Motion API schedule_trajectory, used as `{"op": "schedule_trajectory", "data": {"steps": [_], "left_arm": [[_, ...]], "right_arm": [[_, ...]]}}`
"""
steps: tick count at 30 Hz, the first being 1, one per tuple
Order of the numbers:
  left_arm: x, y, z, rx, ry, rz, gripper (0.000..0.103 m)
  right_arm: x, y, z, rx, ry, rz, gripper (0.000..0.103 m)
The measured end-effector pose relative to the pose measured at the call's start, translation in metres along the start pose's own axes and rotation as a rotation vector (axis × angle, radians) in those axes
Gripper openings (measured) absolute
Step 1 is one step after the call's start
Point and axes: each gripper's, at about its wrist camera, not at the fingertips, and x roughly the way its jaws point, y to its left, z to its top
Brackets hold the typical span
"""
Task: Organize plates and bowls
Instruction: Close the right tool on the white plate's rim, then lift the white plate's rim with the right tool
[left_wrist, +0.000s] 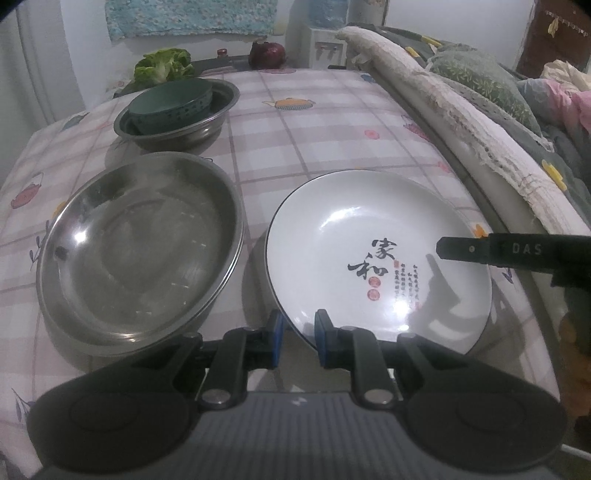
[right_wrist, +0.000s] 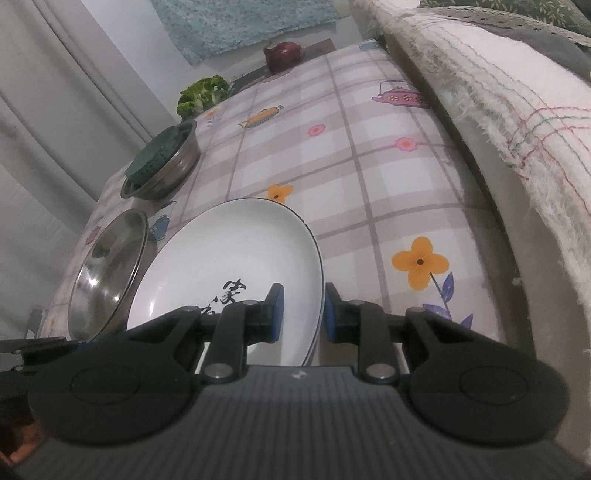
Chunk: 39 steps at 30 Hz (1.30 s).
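Checkered tablecloth (left_wrist: 314, 147): green bowl (left_wrist: 173, 105) nested beyond white plate (left_wrist: 369, 236); we straddle plate rim, right gripper (right_wrist: 300, 314), left gripper (left_wrist: 298, 338) jaws apart; stacking unfinished.

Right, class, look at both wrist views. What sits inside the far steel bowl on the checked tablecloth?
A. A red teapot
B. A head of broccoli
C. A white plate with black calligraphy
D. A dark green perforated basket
D: the dark green basket with rows of holes in its wall nests inside the far steel bowl, while the white plate lies nearer on the tablecloth.
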Motion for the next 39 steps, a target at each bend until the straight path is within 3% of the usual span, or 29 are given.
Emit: {"op": "schedule_trajectory", "data": {"steps": [10, 15, 22, 27, 39], "left_arm": [[0.009, 0.001, 0.004, -0.020, -0.001, 0.001, 0.021], [0.009, 0.004, 0.003, -0.051, -0.003, -0.013, 0.021], [-0.003, -0.007, -0.012, -0.021, 0.046, -0.134, 0.025], [-0.004, -0.003, -0.015, -0.031, 0.031, -0.160, 0.025], [0.008, 0.002, 0.002, -0.004, -0.040, -0.074, 0.024]], "right_arm": [[-0.015, -0.008, -0.015, 0.097, -0.035, 0.028, 0.022], [-0.022, -0.004, -0.022, 0.086, -0.041, 0.014, 0.022], [-0.025, -0.009, -0.020, 0.072, -0.060, -0.020, 0.022], [-0.030, -0.015, -0.021, 0.097, -0.066, -0.009, 0.022], [-0.033, -0.007, -0.032, 0.074, -0.068, -0.040, 0.022]]}}
